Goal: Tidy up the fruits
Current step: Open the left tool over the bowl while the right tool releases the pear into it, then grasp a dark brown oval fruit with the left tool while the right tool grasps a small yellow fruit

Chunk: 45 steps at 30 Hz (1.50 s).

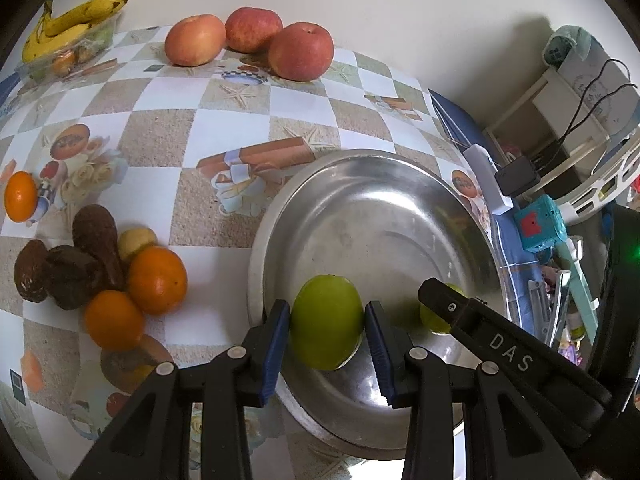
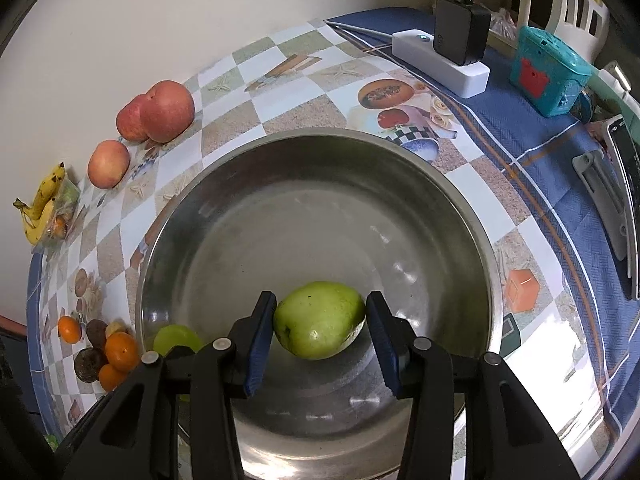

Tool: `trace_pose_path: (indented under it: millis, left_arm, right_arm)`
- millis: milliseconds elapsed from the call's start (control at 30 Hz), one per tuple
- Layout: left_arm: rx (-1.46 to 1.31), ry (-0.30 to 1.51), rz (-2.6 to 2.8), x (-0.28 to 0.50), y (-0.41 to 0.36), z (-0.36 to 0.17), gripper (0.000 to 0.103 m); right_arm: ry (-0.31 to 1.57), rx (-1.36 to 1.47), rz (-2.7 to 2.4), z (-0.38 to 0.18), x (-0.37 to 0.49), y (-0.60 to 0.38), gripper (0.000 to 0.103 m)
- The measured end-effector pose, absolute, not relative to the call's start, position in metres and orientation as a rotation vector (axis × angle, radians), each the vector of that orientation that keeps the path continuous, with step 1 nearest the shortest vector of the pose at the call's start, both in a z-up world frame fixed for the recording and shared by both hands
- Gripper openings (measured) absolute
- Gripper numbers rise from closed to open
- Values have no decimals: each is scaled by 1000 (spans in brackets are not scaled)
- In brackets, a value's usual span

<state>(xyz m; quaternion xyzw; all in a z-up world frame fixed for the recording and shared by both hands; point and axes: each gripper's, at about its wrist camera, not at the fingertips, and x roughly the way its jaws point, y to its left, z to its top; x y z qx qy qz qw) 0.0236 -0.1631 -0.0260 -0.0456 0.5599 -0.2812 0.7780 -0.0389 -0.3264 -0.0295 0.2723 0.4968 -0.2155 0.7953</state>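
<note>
Holding one green fruit in each gripper, we hang both over the steel bowl (image 2: 160,240). Our left gripper (image 1: 326,344) pinches a round fruit (image 1: 326,322) just inside the bowl's near-left rim; our right gripper (image 2: 320,332) pinches a pear-like fruit (image 2: 320,320) nearer the bowl's middle (both clear of the metal, we judge, ready for release). Beyond the bowl's left rim wait the oranges (image 1: 156,280), and farther off, the apples (image 1: 300,50).
</note>
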Motion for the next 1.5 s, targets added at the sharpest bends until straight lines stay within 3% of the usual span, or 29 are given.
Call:
trace_pose_path:
  millis: [733, 767, 833, 967, 1033, 1100, 1167, 1233, 1300, 1500]
  left_arm:
    - [-104, 1175, -501, 32, -134, -2, 43]
    - [-91, 1167, -462, 33, -129, 0, 45]
    - [-53, 1154, -358, 36, -118, 2, 66]
    - [-24, 1146, -213, 43, -94, 2, 72]
    - [-28, 1144, -163, 46, -82, 1, 77]
    - [-29, 1137, -114, 49, -69, 2, 79]
    - [-24, 1127, -83, 50, -61, 4, 88]
    - [-23, 1113, -53, 53, -52, 5, 99]
    - [-32, 1105, -36, 55, -45, 7, 102]
    - [-28, 1089, -1, 60, -26, 12, 103]
  right_arm:
    - [1004, 526, -465, -3, -37, -318, 50]
    - [1006, 520, -463, -3, -36, -317, 50]
    - [1015, 501, -453, -4, -34, -313, 55]
    - [1028, 444, -415, -4, -27, -298, 65]
    - [1030, 414, -402, -3, -24, -291, 74]
    - [1031, 379, -386, -2, -22, -283, 76]
    - [1032, 360, -366, -3, -20, -276, 78]
    - [1028, 346, -350, -4, -19, -270, 88]
    - [1024, 322, -339, -4, -18, -264, 92]
    - [986, 315, -292, -2, -15, -250, 92]
